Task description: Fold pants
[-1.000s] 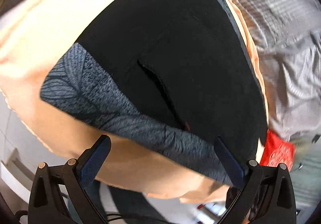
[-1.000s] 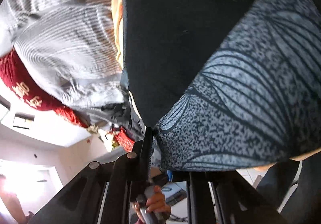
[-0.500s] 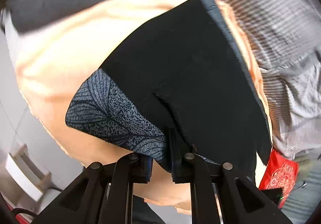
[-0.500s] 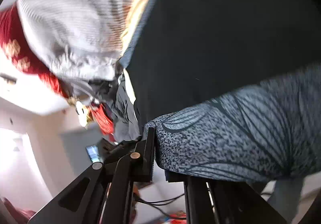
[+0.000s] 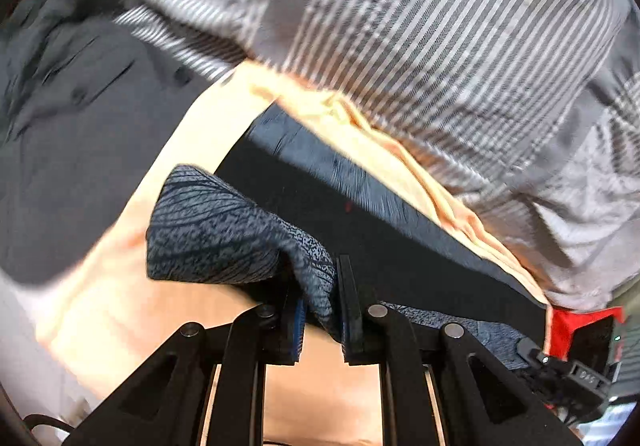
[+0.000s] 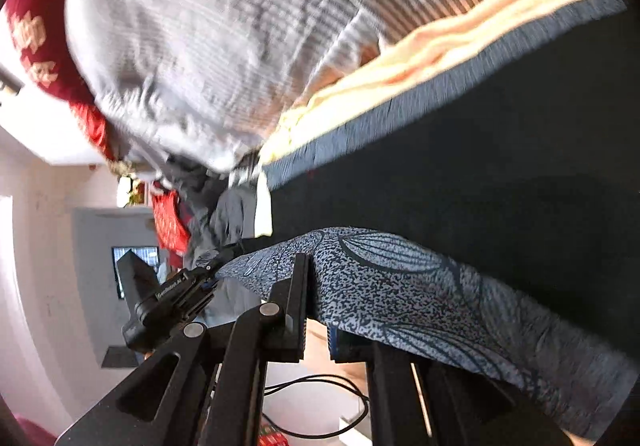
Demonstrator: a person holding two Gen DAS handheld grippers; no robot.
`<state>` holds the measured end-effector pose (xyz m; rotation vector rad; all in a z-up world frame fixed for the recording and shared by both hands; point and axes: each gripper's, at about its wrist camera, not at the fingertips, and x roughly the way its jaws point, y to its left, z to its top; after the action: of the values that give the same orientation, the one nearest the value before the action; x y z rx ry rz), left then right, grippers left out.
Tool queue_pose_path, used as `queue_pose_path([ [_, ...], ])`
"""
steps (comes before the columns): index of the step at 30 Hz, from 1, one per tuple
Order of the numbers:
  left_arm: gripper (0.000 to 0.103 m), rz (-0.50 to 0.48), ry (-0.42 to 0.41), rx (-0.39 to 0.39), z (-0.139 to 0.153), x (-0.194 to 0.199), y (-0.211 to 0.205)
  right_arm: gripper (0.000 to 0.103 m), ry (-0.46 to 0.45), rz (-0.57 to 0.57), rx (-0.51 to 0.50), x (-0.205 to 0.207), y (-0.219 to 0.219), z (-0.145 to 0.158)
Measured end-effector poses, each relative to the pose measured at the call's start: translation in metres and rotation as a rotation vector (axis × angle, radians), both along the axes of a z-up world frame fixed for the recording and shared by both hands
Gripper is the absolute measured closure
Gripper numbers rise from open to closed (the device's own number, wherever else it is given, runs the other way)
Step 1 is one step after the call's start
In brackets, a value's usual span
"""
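Left claw point(image 5: 320, 298) and right claw point(image 6: 316, 294) each clenched on the patterned hem of the black pants point(image 5: 400, 242), lifted above the peach sheet point(image 5: 120, 286)

Your pants point(image 5: 400, 230) are matt black cloth, smooth, with a band point(image 5: 216, 230) of speckled blue-grey leaf-print fabric that looks slightly grainy. Under them lies a soft peach sheet point(image 5: 120, 286), matt and faintly wrinkled. Beyond it you see a striped grey-and-white cover point(image 5: 440, 46), crumpled woven cloth. Your left tool point(image 5: 320, 310) and right tool point(image 6: 316, 310) are matt black plastic with dull metal rivets and blue rubbery pads point(image 5: 298, 322)
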<state>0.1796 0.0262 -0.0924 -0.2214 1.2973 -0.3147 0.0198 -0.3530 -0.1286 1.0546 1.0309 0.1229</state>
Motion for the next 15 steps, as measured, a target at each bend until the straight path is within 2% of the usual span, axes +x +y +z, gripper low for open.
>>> queue_pose_path([
  [5, 0.087, -0.045, 0.006, 0.034, -0.029, 0.054, -0.041, 0.095, 0.030, -0.036, -0.045, 0.049, -0.022, -0.029],
  [9, 0.086, -0.074, 0.030, 0.089, -0.057, 0.076, -0.062, 0.093, 0.073, -0.052, -0.075, 0.079, -0.034, -0.060],
  [11, 0.081, -0.077, 0.070, 0.080, -0.071, 0.084, -0.060, 0.092, 0.120, -0.049, -0.132, 0.092, -0.036, -0.077],
  [13, 0.074, -0.074, 0.080, 0.053, -0.068, 0.086, -0.056, 0.089, 0.184, -0.039, -0.188, 0.099, -0.032, -0.088],
  [14, 0.070, -0.077, 0.065, 0.056, -0.060, 0.086, -0.053, 0.084, 0.196, -0.035, -0.205, 0.099, -0.030, -0.088],
  [15, 0.062, -0.079, 0.044, 0.064, -0.052, 0.085, -0.050, 0.071, 0.193, -0.030, -0.214, 0.100, -0.027, -0.085],
])
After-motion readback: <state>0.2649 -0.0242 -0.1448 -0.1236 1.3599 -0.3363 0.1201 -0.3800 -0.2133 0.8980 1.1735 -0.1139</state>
